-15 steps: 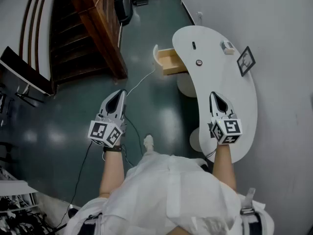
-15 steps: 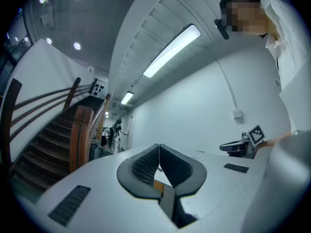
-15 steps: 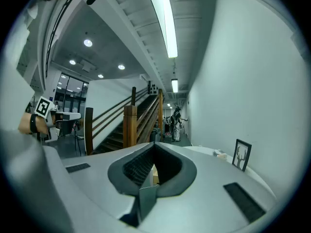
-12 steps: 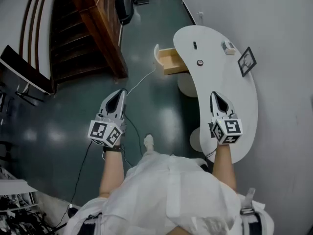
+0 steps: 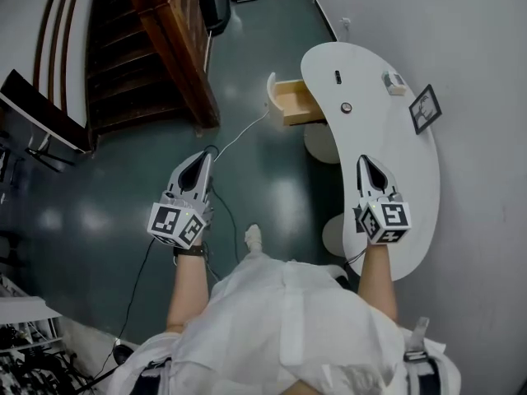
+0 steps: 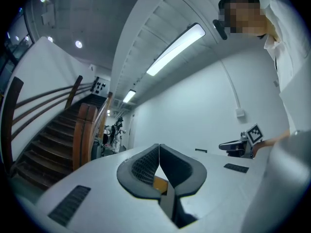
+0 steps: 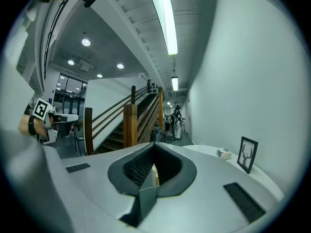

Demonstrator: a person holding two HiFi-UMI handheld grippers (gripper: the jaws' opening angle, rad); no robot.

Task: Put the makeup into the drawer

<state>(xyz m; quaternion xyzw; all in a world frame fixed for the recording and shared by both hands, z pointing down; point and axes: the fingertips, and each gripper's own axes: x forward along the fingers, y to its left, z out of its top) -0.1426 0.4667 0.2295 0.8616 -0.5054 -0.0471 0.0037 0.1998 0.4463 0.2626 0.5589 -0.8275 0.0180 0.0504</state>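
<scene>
A white curved table (image 5: 412,179) stands along the right wall, and its wooden drawer (image 5: 294,102) is pulled open toward the left. On the tabletop lie a small black stick-shaped item (image 5: 338,76) and a small round dark item (image 5: 347,107), likely the makeup. My right gripper (image 5: 364,161) hovers over the table's near half, shut and holding nothing, well short of both items. My left gripper (image 5: 202,158) hangs over the dark floor to the left of the table, also shut and holding nothing. Each gripper view shows its jaws (image 6: 159,147) (image 7: 154,145) pressed together.
A small box (image 5: 395,81) (image 7: 224,153) and a framed deer picture (image 5: 426,109) (image 7: 248,154) stand at the table's wall side. A wooden staircase (image 5: 177,48) rises at the far left. A white cable (image 5: 239,138) trails across the floor. Round table pedestals (image 5: 317,142) sit under the top.
The head view has shifted a little, so the table and drawer sit slightly lower and further right in the picture. Both grippers stay shut and about where they were.
</scene>
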